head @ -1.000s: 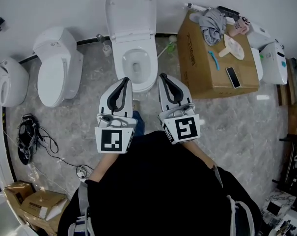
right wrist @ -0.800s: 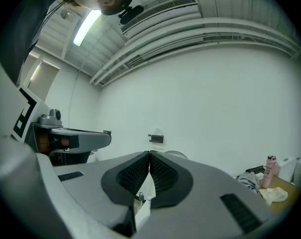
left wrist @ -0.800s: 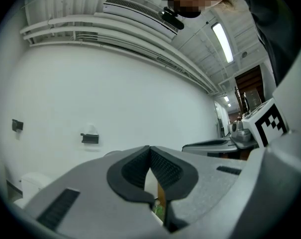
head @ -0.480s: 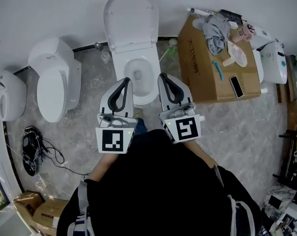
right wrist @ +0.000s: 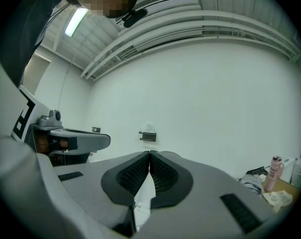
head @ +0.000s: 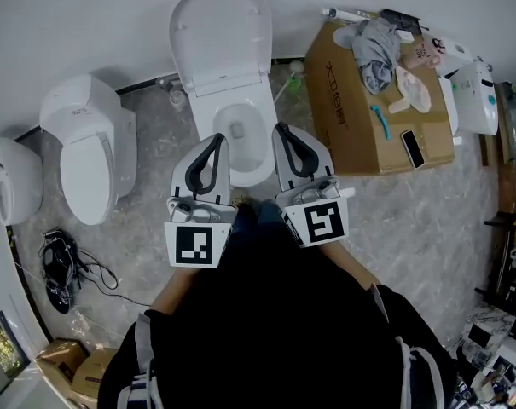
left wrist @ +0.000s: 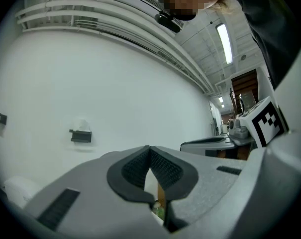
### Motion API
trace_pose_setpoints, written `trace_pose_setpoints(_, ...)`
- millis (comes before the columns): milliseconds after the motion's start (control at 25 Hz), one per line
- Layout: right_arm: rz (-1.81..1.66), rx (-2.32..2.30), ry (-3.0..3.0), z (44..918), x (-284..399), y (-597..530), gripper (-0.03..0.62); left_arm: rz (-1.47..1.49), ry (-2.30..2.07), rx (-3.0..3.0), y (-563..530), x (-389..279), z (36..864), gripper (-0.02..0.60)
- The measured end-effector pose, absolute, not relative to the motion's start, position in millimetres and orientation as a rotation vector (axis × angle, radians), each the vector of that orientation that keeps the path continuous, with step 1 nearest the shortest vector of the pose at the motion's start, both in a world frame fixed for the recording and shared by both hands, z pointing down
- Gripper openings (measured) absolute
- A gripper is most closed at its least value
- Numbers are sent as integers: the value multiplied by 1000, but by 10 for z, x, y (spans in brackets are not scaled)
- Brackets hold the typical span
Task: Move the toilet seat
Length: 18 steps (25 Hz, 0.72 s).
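A white toilet (head: 238, 126) stands against the wall at top centre of the head view, its seat and lid (head: 219, 32) raised upright against the wall and the bowl open. My left gripper (head: 217, 139) and right gripper (head: 282, 130) are held side by side just in front of the bowl, tips over its front rim. Both are shut with nothing between the pads. In the left gripper view the shut left gripper (left wrist: 150, 148) points at the white wall. The right gripper (right wrist: 150, 154) in its own view does the same.
A second white toilet (head: 83, 147) with its lid down stands to the left, another fixture (head: 8, 177) beyond it. A cardboard box (head: 373, 92) with cloth, a phone and small items is right of the toilet. Cables (head: 60, 267) lie on the marble floor.
The head view has shifted slightly, so the toilet and box sit a little further left and higher in frame. Both grippers keep their place and stay shut.
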State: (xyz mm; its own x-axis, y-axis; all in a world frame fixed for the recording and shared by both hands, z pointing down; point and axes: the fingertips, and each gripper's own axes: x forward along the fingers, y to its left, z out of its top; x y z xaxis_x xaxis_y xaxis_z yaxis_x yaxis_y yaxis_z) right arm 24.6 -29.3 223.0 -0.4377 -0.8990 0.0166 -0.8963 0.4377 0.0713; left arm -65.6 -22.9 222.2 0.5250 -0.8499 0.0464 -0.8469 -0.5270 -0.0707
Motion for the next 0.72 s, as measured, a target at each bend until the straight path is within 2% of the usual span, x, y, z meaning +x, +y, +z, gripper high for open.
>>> trace_pose_setpoints(720,-19,1451,-2662,2750,425,-779,21,-146,1584,-2642,-688,-501,2588,8)
